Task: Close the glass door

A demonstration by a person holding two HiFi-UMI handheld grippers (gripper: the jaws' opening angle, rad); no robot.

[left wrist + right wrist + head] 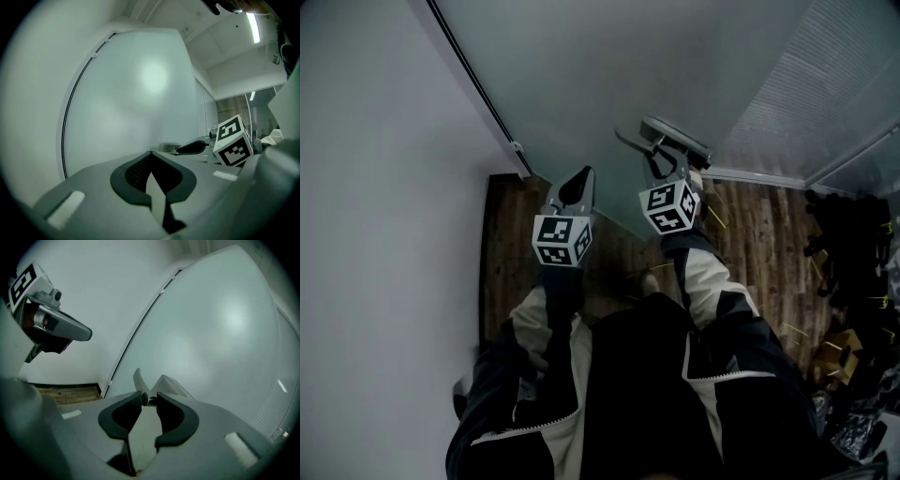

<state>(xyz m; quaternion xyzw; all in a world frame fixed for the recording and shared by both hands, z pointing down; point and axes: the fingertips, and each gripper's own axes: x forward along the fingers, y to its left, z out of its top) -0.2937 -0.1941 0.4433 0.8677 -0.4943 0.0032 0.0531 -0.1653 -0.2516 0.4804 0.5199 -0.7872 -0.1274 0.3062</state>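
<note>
The frosted glass door (pixel 609 75) fills the space ahead, its dark edge strip (pixel 478 84) running beside the white wall. A metal lever handle (pixel 675 139) sticks out of the glass. My right gripper (pixel 661 152) is at it. In the right gripper view the jaws (pixel 149 398) are shut on the handle's thin neck (pixel 149 400), with the lever (pixel 138 379) showing beyond the tips. My left gripper (pixel 581 180) is held level to the left of the handle, close to the glass. Its jaws (pixel 150 157) are shut with nothing between them.
A white wall (pixel 384 187) stands on the left, meeting the door at a dark threshold. Wooden floor (pixel 759 225) lies below. Dark clutter and boxes (pixel 848 281) sit at the right. A ribbed glass panel (pixel 825 84) adjoins the door on the right.
</note>
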